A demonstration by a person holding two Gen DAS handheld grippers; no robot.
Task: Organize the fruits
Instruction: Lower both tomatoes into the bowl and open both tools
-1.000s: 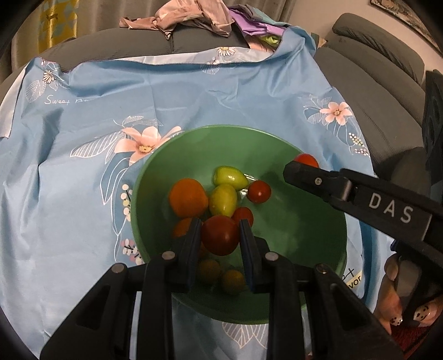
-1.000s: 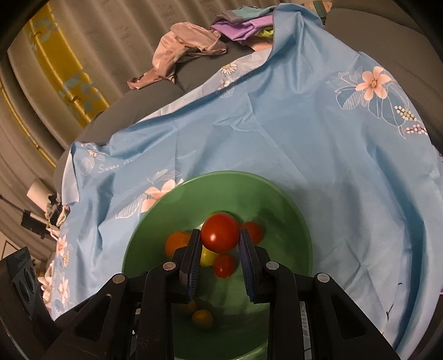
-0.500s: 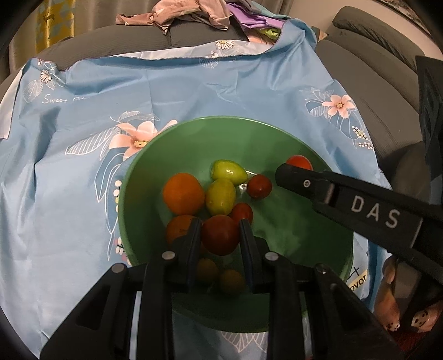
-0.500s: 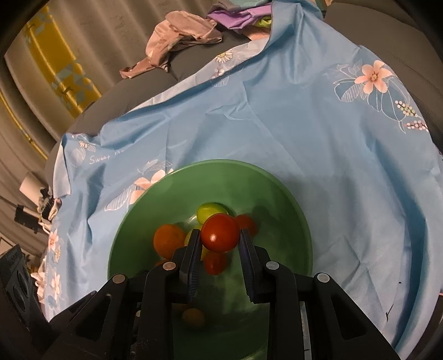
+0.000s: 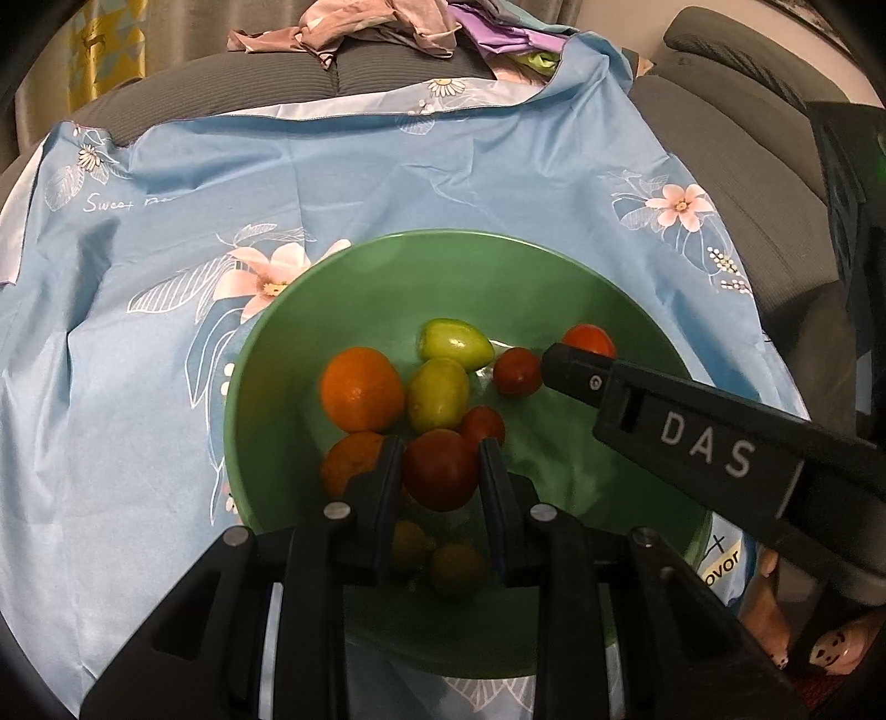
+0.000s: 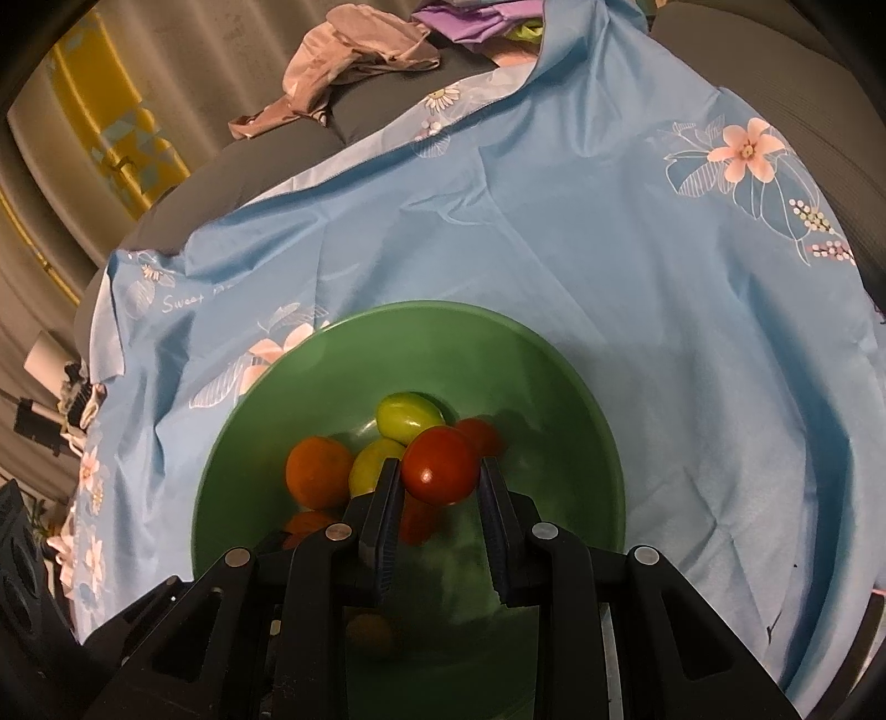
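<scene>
Both tongs clamped — left gripper [image 5: 441,471] and right gripper [image 6: 440,476] each pinch a round red tomato [image 5: 440,469] over the glossy green bowl [image 5: 554,266]. I should lower, then release toward twelve o'clock — gently.

Home: grey sofa [image 5: 387,72], strewn clothes [image 5: 354,25]

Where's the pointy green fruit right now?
In the left wrist view, the pointy green fruit lies inside the green bowl, toward its far side, between the large orange and a small red tomato.

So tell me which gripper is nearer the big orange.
Left. The left gripper holds a tomato just beside the big orange; the right gripper is across the bowl, holding another tomato.
</scene>
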